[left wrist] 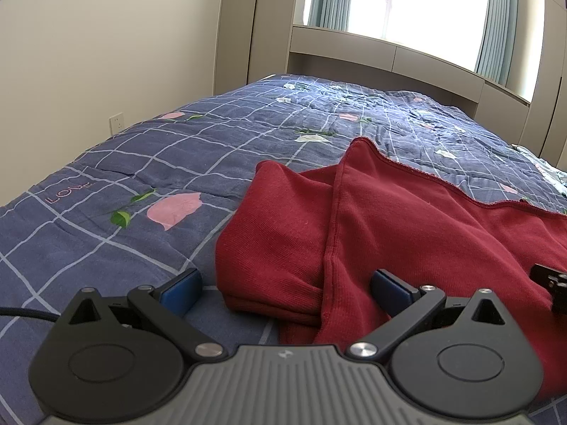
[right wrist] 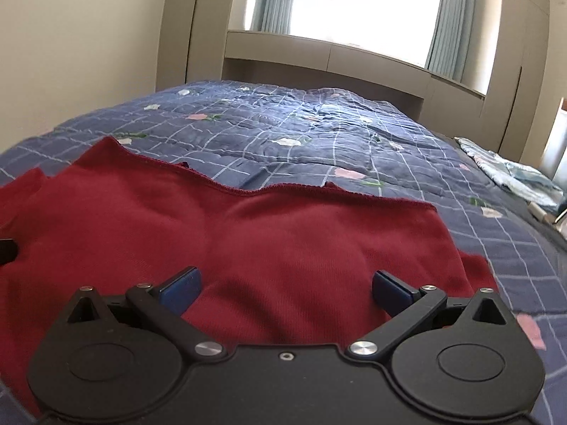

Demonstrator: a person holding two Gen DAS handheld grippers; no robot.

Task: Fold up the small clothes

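A dark red knit garment [left wrist: 389, 219] lies on the bed, its left side folded over into a thick doubled edge near my left gripper [left wrist: 287, 288]. That gripper is open, its blue pads [left wrist: 182, 292] straddling the garment's near left corner without touching it. In the right wrist view the same red garment [right wrist: 248, 233] spreads flat, hem edge at the far side. My right gripper [right wrist: 287, 288] hovers open just above its near part, nothing between the fingers. A black piece of the right gripper shows at the left wrist view's right edge [left wrist: 553, 283].
The bed carries a blue checked quilt [left wrist: 141, 163] with pink flowers. A light blue patterned cloth [right wrist: 514, 173] lies at the bed's right edge. Beige wall and cupboards stand behind the bed, with a bright window [right wrist: 354, 3] and curtains.
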